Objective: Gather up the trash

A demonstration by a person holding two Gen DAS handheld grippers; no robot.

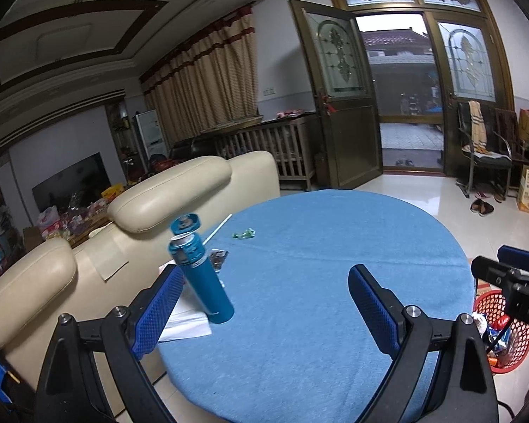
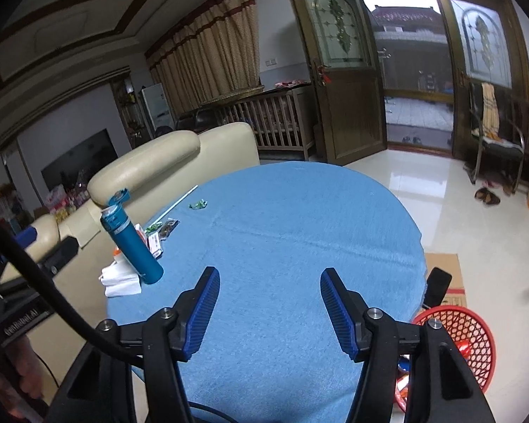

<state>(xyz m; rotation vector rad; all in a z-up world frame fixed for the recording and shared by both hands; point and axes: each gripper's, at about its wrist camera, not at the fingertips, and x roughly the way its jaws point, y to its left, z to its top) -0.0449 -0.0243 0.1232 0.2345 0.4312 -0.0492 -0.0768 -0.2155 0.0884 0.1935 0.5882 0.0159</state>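
A round table (image 1: 317,246) (image 2: 299,229) wears a blue cloth. Along its left side lie a green wrapper (image 1: 244,234) (image 2: 198,204), a white straw (image 1: 217,229) (image 2: 178,204) and dark foil wrappers (image 1: 218,259) (image 2: 167,227). A teal bottle (image 1: 204,282) (image 2: 134,246) with its flip lid up stands there by a white tissue stack (image 1: 187,320) (image 2: 121,278). My left gripper (image 1: 266,275) is open over the near cloth, the bottle just beyond its left finger, untouched. My right gripper (image 2: 271,274) is open and empty. A red mesh basket (image 1: 490,299) (image 2: 472,352) holding wrappers stands on the floor at the right.
A cream sofa (image 1: 180,183) (image 2: 151,162) backs onto the table's left edge. Flat cardboard (image 2: 444,271) lies on the tiled floor by the basket. A chair (image 1: 483,155) and slippers (image 1: 481,207) stand near the open door (image 1: 338,105).
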